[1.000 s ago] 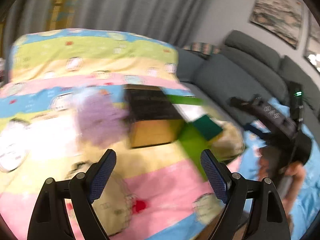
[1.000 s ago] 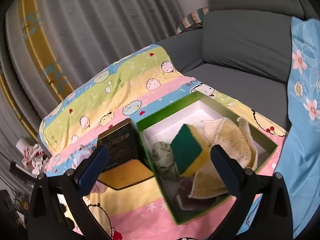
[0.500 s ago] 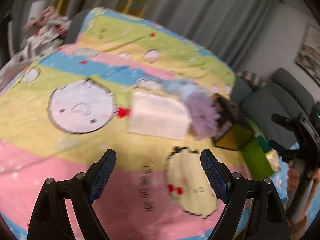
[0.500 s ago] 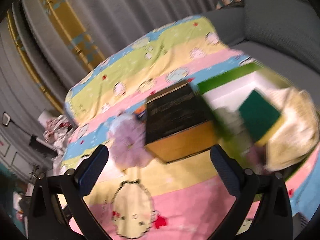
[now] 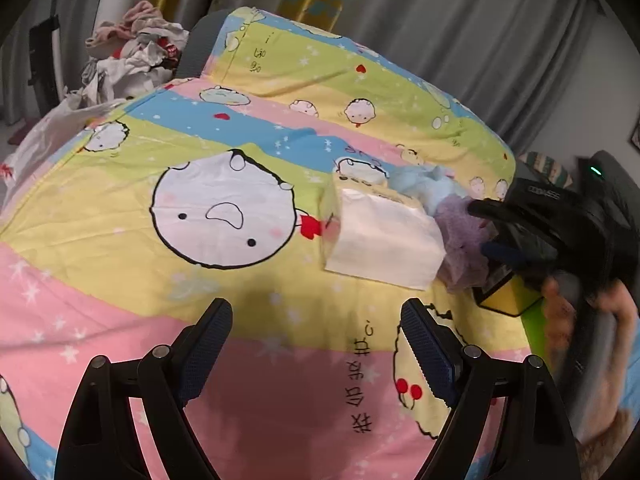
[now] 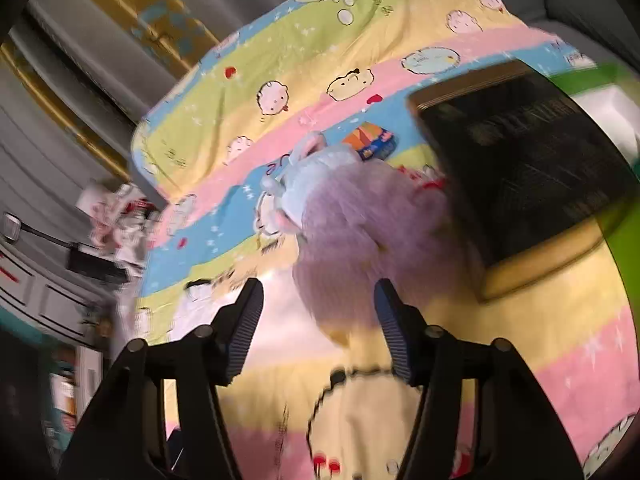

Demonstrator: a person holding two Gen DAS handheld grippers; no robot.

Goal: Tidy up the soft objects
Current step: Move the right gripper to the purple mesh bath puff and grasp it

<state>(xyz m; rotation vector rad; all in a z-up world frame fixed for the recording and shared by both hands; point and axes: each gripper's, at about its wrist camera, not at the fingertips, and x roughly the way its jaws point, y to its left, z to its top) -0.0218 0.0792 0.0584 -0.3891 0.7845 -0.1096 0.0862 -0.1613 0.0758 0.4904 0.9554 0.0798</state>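
A fluffy purple soft thing [image 6: 360, 240] lies on the cartoon bedsheet [image 6: 400, 412], with a pale blue plush [image 6: 316, 172] just behind it. My right gripper [image 6: 318, 322] is open, its fingers either side of the purple thing's near edge. In the left wrist view the purple thing [image 5: 460, 240] sits right of a white tissue pack [image 5: 380, 236], and the right gripper [image 5: 500, 228] reaches onto it. My left gripper [image 5: 316, 344] is open and empty over the sheet.
A black and gold box [image 6: 520, 184] stands right of the purple thing, with the green box [image 6: 624, 248] beyond it. A small orange and blue packet [image 6: 372, 140] lies behind the plush. A heap of clothes [image 5: 128, 52] sits at the far left.
Both grippers have swung left, away from the green box. The right gripper has closed in on the purple thing, its fingers narrower than before. The left view now faces the tissue pack.
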